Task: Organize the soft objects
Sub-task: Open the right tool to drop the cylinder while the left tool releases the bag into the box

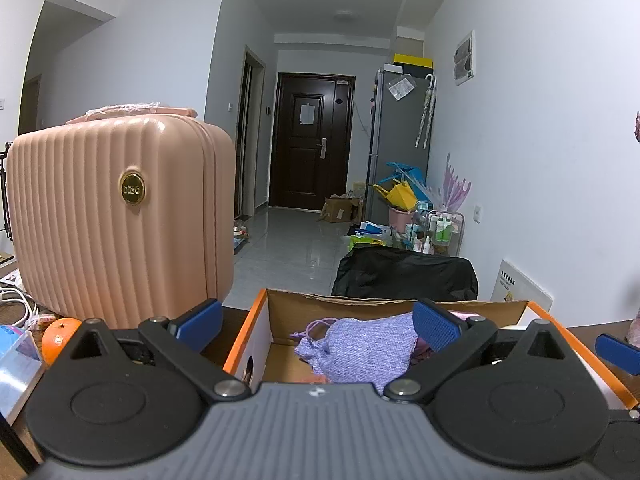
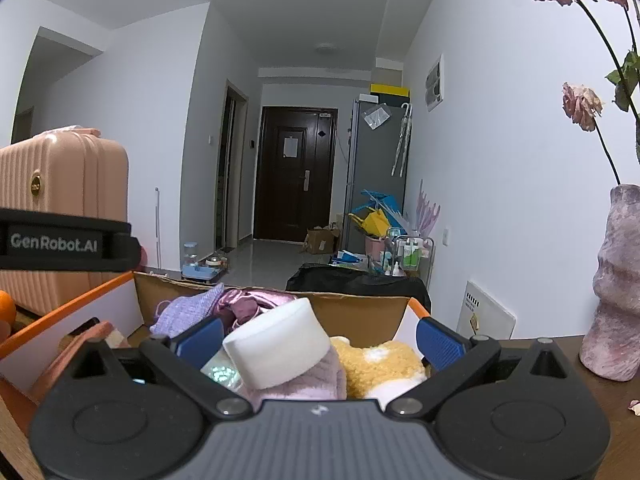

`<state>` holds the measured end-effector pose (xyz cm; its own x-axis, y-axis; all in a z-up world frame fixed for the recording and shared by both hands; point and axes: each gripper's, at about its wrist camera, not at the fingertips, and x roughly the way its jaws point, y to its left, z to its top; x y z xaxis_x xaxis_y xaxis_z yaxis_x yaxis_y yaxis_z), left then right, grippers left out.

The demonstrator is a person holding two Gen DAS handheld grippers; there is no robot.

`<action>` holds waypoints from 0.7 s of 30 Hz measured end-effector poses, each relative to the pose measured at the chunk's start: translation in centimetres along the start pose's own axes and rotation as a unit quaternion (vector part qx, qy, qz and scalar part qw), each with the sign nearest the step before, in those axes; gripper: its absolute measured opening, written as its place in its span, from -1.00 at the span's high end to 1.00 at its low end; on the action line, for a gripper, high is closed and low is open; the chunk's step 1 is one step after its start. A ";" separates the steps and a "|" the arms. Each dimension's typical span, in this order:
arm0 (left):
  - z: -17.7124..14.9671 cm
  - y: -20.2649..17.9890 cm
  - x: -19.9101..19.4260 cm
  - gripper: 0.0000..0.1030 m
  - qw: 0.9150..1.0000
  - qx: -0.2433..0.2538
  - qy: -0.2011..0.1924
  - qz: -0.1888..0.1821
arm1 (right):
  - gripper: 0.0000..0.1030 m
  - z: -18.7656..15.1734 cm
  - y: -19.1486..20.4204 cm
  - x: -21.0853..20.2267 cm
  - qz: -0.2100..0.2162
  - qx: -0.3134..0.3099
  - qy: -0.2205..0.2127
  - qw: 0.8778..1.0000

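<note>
A cardboard box with an orange rim (image 1: 246, 332) stands on the table in front of both grippers. In the left wrist view a lilac knitted pouch (image 1: 360, 350) lies inside it, and my left gripper (image 1: 318, 326) hangs open over the box's near left corner with nothing held. In the right wrist view the box (image 2: 360, 312) holds the lilac pouch (image 2: 188, 312), a purple satin cloth (image 2: 248, 304), a white foam roll (image 2: 276, 344), a pink fluffy piece (image 2: 308, 382) and a yellow plush (image 2: 380, 364). My right gripper (image 2: 319, 342) is open; the roll lies between its pads, ungripped.
A pink ribbed suitcase (image 1: 120, 220) stands left of the box, with an orange (image 1: 58, 338) and cables (image 1: 16, 300) beside it. A mottled pink vase (image 2: 616, 284) with dried roses stands on the right. A black chair back (image 1: 404, 276) rises behind the table.
</note>
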<state>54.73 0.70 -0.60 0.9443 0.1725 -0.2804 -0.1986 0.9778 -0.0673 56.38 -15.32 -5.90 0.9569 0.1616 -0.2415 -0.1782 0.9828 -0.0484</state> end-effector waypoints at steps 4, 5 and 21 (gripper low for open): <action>0.2 -0.1 -0.6 -1.00 1.000 0.007 0.000 -0.002 | -1.00 0.0 -0.1 -0.9 -0.003 -0.002 -0.008 1.000; 0.2 -0.1 -1.0 -1.00 1.000 0.008 -0.001 -0.004 | -1.00 0.0 -0.2 -1.2 -0.005 -0.002 -0.010 1.000; 0.7 0.7 -8.5 -1.00 0.999 0.029 -0.022 -0.012 | -1.00 1.7 -2.6 -8.3 -0.003 0.030 -0.003 1.000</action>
<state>46.75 0.02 2.46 0.9595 0.1520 -0.2370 -0.1605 0.9869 -0.0169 49.31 -19.11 -2.12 0.9595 0.1557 -0.2348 -0.1581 0.9874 0.0087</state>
